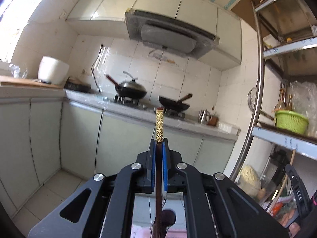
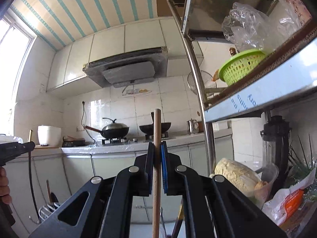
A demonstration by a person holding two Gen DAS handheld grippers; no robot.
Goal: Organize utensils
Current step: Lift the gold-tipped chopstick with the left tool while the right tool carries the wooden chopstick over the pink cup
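Observation:
My left gripper (image 1: 159, 141) is shut on a dark red-brown chopstick (image 1: 159, 126) with a gold patterned top; the stick stands upright between the blue pads and runs down out of the bottom of the left wrist view. My right gripper (image 2: 157, 144) is shut on a plain light wooden stick (image 2: 157, 130), a utensil handle that also stands upright and passes down between the fingers. Its lower end is hidden. The left gripper's body (image 2: 13, 148) shows at the left edge of the right wrist view, with a hand (image 2: 4, 186) under it.
A counter (image 1: 122, 107) runs along the tiled wall with a covered wok (image 1: 130, 89), a frying pan (image 1: 174, 103), a white rice cooker (image 1: 52, 70) and a small metal pot (image 1: 204, 116). A steel shelf rack (image 2: 263, 95) stands close on the right, holding a green basket (image 2: 240, 66), bags and cabbage (image 2: 235, 175).

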